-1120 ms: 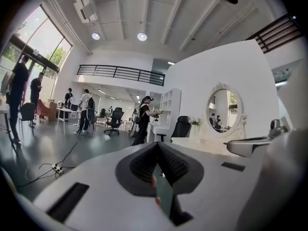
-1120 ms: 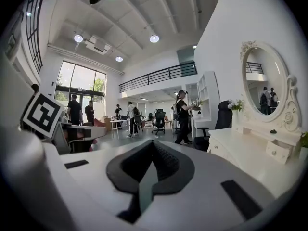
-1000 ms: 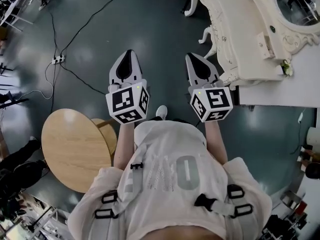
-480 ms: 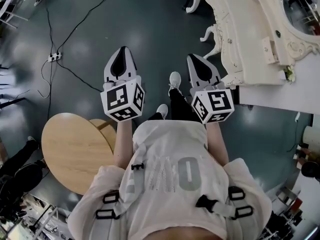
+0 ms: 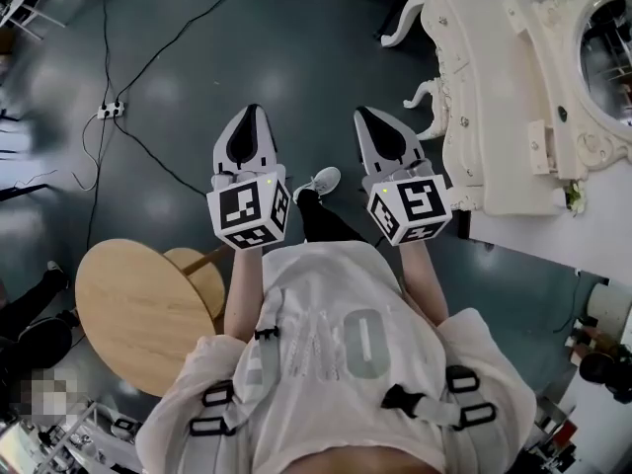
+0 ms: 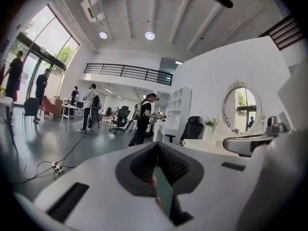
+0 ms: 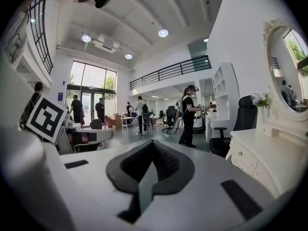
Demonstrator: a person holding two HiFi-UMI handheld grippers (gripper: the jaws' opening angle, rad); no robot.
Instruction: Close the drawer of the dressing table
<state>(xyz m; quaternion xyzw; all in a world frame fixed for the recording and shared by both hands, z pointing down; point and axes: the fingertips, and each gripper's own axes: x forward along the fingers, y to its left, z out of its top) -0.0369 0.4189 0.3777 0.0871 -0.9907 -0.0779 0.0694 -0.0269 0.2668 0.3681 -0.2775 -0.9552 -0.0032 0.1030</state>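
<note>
The white carved dressing table [image 5: 499, 97] with its oval mirror [image 5: 614, 52] stands at the upper right of the head view. Its drawer fronts with small knobs [image 7: 253, 162] show at the right of the right gripper view; I cannot tell which drawer is open. My left gripper [image 5: 253, 113] and right gripper [image 5: 361, 117] hang side by side over the dark floor, both shut and holding nothing. The right gripper is left of the table's front and apart from it. The pads meet at the tips in the left gripper view [image 6: 157, 145] and the right gripper view [image 7: 153, 143].
A round wooden table [image 5: 138, 299] sits close at the lower left. A power strip [image 5: 112, 110] and cables lie on the floor at the left. A black office chair [image 7: 240, 121] stands ahead beside the dressing table, and several people [image 7: 187, 112] stand farther off.
The person has stepped forward, one foot now ahead. Both shut grippers travelled along, and more of the dressing table and mirror shows at the right.
</note>
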